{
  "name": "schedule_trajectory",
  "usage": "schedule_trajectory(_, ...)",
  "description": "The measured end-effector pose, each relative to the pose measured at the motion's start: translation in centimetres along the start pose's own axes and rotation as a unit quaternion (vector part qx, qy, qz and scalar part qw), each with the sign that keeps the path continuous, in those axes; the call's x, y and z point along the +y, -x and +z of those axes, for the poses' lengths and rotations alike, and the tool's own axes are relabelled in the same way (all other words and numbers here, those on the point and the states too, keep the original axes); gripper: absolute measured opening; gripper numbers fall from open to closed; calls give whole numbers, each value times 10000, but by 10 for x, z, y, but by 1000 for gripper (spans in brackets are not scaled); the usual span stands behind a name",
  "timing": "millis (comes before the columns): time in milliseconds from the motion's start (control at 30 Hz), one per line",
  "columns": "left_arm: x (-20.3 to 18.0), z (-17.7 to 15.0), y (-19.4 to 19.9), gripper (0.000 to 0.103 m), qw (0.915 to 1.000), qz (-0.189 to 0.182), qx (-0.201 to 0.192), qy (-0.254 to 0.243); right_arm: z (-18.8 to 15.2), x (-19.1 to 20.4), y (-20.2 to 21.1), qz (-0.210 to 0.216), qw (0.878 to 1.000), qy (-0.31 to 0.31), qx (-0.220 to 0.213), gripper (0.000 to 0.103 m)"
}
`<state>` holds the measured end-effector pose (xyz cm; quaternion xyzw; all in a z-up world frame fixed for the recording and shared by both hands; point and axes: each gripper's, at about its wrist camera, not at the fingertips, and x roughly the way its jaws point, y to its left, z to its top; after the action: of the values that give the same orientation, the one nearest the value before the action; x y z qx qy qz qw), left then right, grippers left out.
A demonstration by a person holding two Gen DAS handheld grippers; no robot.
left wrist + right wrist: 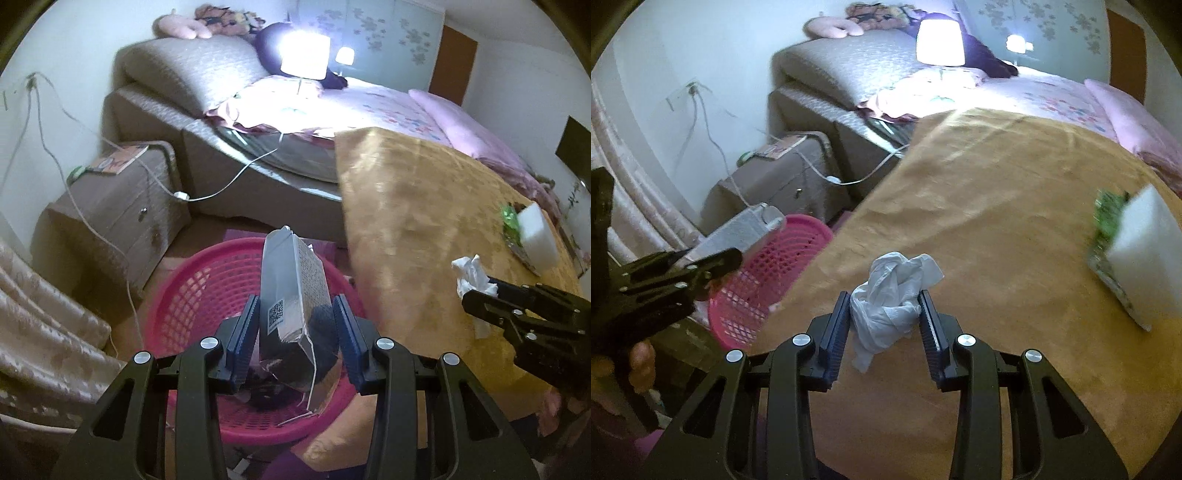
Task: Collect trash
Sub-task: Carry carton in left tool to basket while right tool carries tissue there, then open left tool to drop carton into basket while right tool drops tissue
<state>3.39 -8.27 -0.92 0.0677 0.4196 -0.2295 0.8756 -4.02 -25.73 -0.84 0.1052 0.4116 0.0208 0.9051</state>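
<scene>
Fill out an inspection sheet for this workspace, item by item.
Surface: tan tablecloth, wrinkled.
Job's things: grey carton above the pink basket; crumpled white tissue over the cloth; white block on a green wrapper near the table's right edge.
Clutter: book on the nightstand.
Grippers: left gripper holds the carton; right gripper clamps the tissue.
Cables: white charger cable from bed to nightstand; wires down the wall.
Surroundings: bed, lit lamp, curtain.
</scene>
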Motion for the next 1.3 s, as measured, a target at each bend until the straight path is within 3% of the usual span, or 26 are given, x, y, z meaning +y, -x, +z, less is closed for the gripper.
schedule_trajectory(733,51,-2,-20,39,9975,401,239,523,31,59,-46,462,9980,302,301,36)
schedule_trajectory(1300,62,-10,-38,41,9951,411,528,729,37,67,-74,563,9960,371,590,37)
